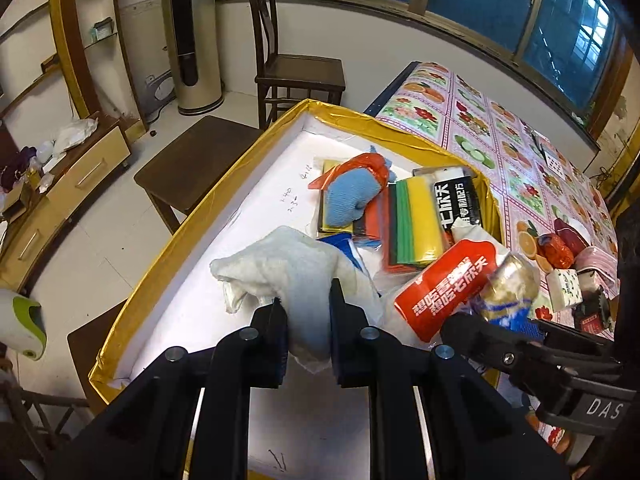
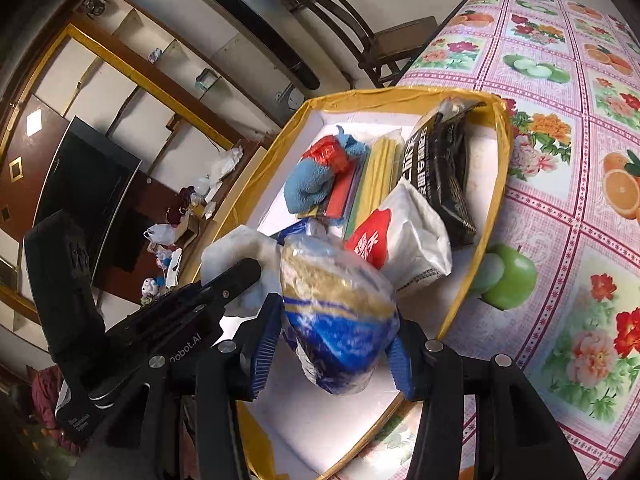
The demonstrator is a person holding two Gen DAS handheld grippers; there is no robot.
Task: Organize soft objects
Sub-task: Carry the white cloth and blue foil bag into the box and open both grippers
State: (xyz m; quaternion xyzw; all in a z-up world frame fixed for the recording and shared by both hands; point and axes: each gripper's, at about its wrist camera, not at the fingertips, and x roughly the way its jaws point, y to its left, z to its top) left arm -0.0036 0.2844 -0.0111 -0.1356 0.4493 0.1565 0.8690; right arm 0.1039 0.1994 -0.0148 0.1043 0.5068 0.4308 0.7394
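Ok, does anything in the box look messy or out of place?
Yes. The blue cloth lies crumpled in a red bag across the flat colored packs, and the red and white pouch leans tilted instead of lying flat.

A white cloth (image 1: 292,268) is bunched up and floppy, pinched between two black fingers above the white floor of the yellow-edged box (image 1: 224,200). A clear bag (image 2: 336,312) with tan stuff inside and blue print at the bottom is squeezed between two blue pads over the box. In the box lie a blue cloth (image 1: 350,198) partly wrapped in red plastic, flat colored packs (image 1: 416,222), a red and white bag (image 1: 452,284), and a black bag (image 1: 456,200).
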